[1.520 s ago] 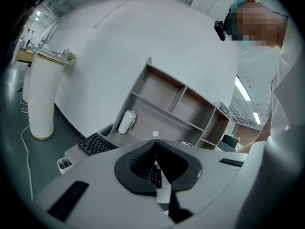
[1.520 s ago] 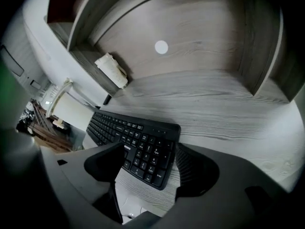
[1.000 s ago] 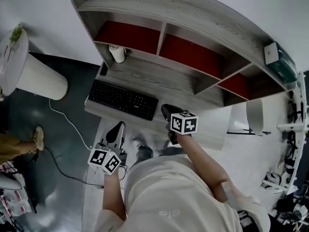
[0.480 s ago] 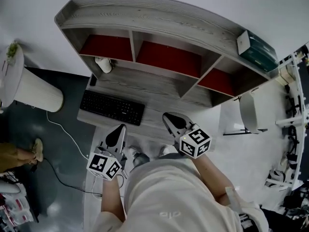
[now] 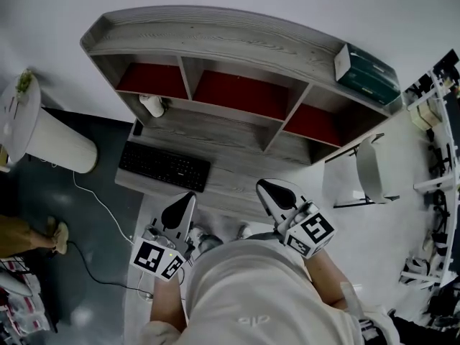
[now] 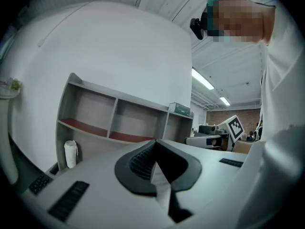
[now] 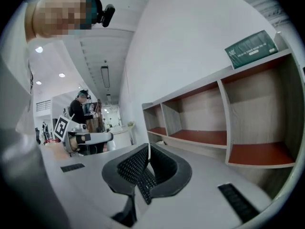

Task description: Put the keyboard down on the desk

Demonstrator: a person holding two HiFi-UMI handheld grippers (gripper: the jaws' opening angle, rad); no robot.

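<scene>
Left of centre in the head view, the keyboard [image 5: 164, 166] lies flat on the desk [image 5: 215, 131], long axis left to right. Just below it sits the nearer left gripper [image 5: 187, 199], jaws together, empty. Further right, the right gripper [image 5: 267, 187] is likewise closed on nothing. At upper right, the green box [image 5: 366, 72] carries print too small to read.

I see the flat black rectangular keyboard [image 5: 164, 167] lying keys-up on the grey wood-grain desk [image 5: 237, 185] — on its left half, close to the near edge. Its long side runs roughly along that edge, with the right end a little nearer to me. It sits flat on the desktop — well in front of the desk's red-backed shelf compartments.
</scene>
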